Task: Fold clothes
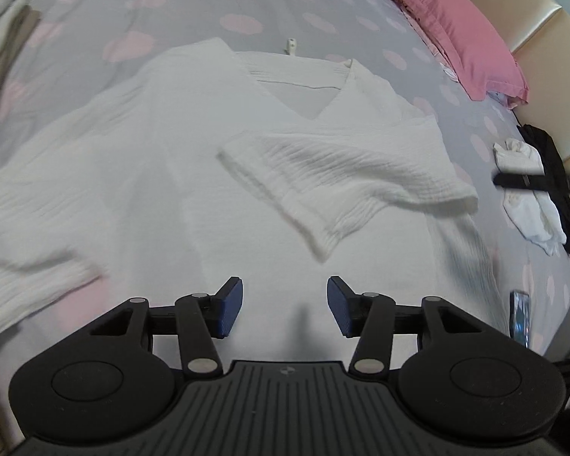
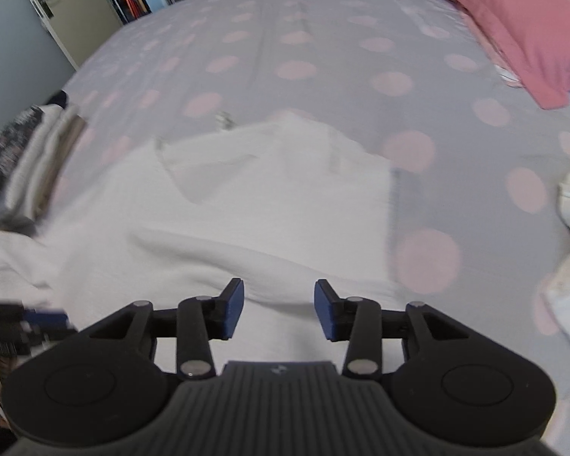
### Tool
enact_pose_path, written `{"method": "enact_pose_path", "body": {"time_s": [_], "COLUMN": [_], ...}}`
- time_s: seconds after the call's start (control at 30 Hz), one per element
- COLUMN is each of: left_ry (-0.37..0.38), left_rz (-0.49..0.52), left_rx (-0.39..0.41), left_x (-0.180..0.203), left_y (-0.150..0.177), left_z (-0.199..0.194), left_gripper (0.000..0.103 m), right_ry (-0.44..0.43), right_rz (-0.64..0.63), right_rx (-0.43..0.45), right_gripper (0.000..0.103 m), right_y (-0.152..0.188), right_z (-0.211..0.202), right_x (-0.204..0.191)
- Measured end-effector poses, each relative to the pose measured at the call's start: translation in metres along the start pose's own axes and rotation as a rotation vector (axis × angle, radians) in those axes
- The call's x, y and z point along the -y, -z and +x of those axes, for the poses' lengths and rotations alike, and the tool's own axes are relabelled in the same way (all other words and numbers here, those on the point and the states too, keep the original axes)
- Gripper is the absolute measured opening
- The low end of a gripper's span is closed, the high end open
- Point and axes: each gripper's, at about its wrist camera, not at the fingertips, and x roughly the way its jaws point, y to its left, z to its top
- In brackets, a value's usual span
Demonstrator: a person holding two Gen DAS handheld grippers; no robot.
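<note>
We saw a white V-neck blouse (image 1: 171, 159) lying spread flat on the bed (image 1: 285, 11), its gray sheet dotted pink, with the right sleeve (image 1: 334, 178) folded across its front. Our left gripper (image 1: 284, 306) hovered above the near hem, jaws apart, holding nothing. Our right gripper (image 2: 278, 309) was likewise released over the blouse's right part. A pink pillow (image 1: 456, 30) lay far right, and a stack of folded clothes (image 2: 34, 159) at the left.
</note>
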Motion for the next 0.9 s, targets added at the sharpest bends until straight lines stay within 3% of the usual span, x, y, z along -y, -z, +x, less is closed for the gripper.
{"method": "enact_pose_path", "body": {"time_s": [0.17,0.37,0.43,0.5,0.53,0.6,0.77,0.9], "left_ry": [-0.036,-0.066,-0.061,-0.065,-0.064,-0.056,-0.036,-0.053], "left_rz": [0.057,0.037,0.022,0.035,0.043,0.053,0.048,0.051], "left_rx": [-0.024,-0.048,-0.033,-0.010,-0.001,0.005,0.005,-0.013], "left_x": [0.024,0.020,0.019,0.023,0.026,0.031,0.028,0.016], "left_y": [-0.017,-0.022,-0.022,-0.022,-0.021,-0.022,-0.030,-0.033], "left_z": [0.036,0.063,0.067,0.069,0.069,0.064,0.040,0.020], "left_gripper": [0.047,0.047,0.042,0.020,0.015,0.004,0.002,0.002], "right_ry": [0.031,0.117,0.112,0.078,0.065,0.055,0.013,-0.013], "right_rz": [-0.048,-0.204,-0.215,-0.193,-0.180,-0.163,-0.141,-0.212], "right_rx": [-0.005,-0.022,-0.004,0.023,0.037,0.051,0.041,-0.031], "right_gripper": [0.047,0.051,0.050,0.041,0.026,0.011,0.006,0.006], "right_y": [0.015,0.036,0.037,0.036,0.034,0.030,0.028,0.033], "right_z": [0.016,0.054,0.058,0.055,0.052,0.046,0.032,0.032], "right_x": [0.031,0.038,0.042,0.047,0.048,0.050,0.053,0.045]}}
